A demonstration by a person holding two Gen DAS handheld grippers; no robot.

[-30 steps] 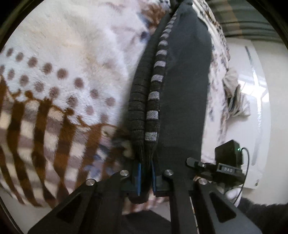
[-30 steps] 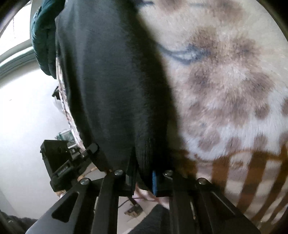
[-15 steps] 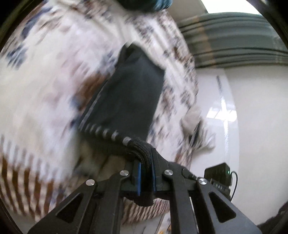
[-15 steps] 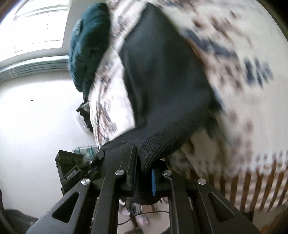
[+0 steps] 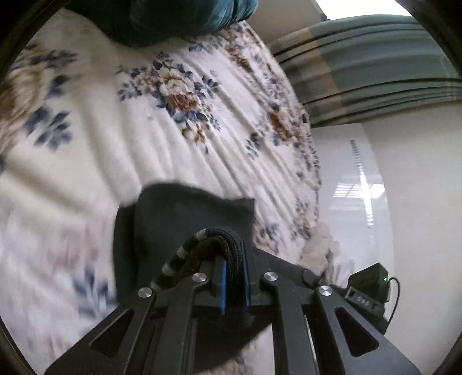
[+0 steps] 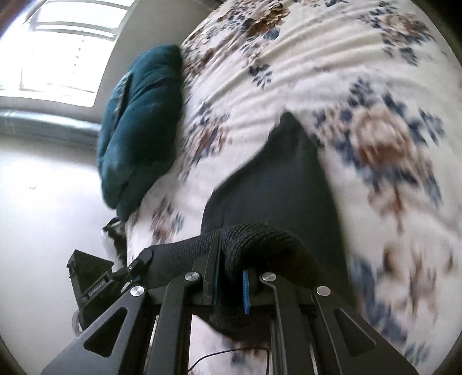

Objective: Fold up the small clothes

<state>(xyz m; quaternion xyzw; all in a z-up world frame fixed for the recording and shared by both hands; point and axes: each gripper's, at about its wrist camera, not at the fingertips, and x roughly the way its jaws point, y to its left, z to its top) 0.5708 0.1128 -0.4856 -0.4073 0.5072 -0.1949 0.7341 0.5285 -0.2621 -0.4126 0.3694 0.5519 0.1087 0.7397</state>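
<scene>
A small dark knit garment (image 5: 184, 219) with a grey-striped ribbed hem hangs over a white floral blanket (image 5: 173, 138). My left gripper (image 5: 234, 277) is shut on its ribbed hem, which bunches between the blue pads. In the right wrist view the same dark garment (image 6: 283, 184) stretches away from my right gripper (image 6: 231, 282), which is shut on its thick ribbed edge. Both grippers hold the garment lifted above the blanket, and its far end droops toward the blanket.
A teal cushion (image 6: 138, 127) lies at the blanket's far edge, also in the left wrist view (image 5: 184, 17). A pale glossy floor (image 5: 404, 202) lies beside the bed. Grey-green curtains (image 5: 361, 72) hang beyond. A bright window (image 6: 66, 49) is at upper left.
Both grippers have lifted the garment up and away from the blanket's brown patterned part. The view now reaches the floral part and the cushion. The grips have held.
</scene>
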